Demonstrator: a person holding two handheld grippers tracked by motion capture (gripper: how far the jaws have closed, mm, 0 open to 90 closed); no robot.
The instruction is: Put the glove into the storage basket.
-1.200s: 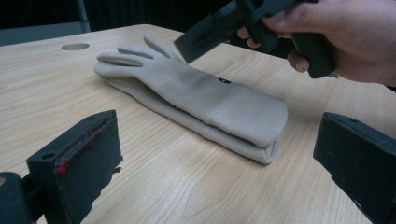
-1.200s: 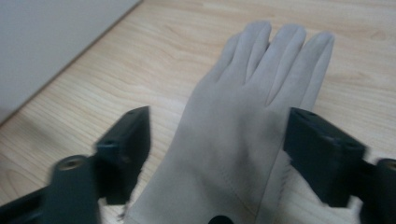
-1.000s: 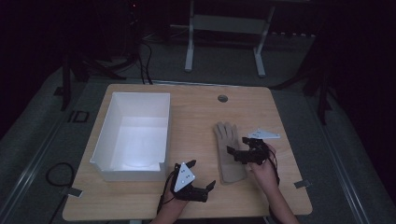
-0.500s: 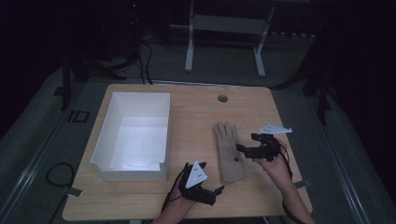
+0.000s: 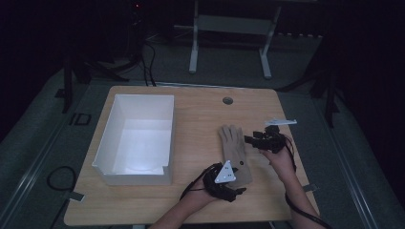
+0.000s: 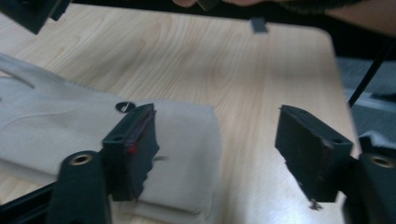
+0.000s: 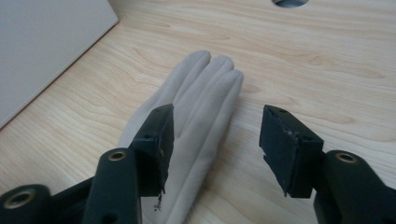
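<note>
Both pairs of jaws stand wide apart, holding nothing. From above, the beige glove [image 5: 234,152] lies flat on the wooden table [image 5: 200,109], right of the white box [image 5: 136,138]; the left gripper [image 5: 237,190] sits at its cuff, the right gripper [image 5: 248,140] beside its fingers. Left gripper view adds the folded cuff edge; right gripper view adds the fingers pressed together.

My light wooden table [image 5: 191,102] stands on grey carpet [image 5: 43,143]; a white-legged metal frame [image 5: 229,38] behind, in darkness.
</note>
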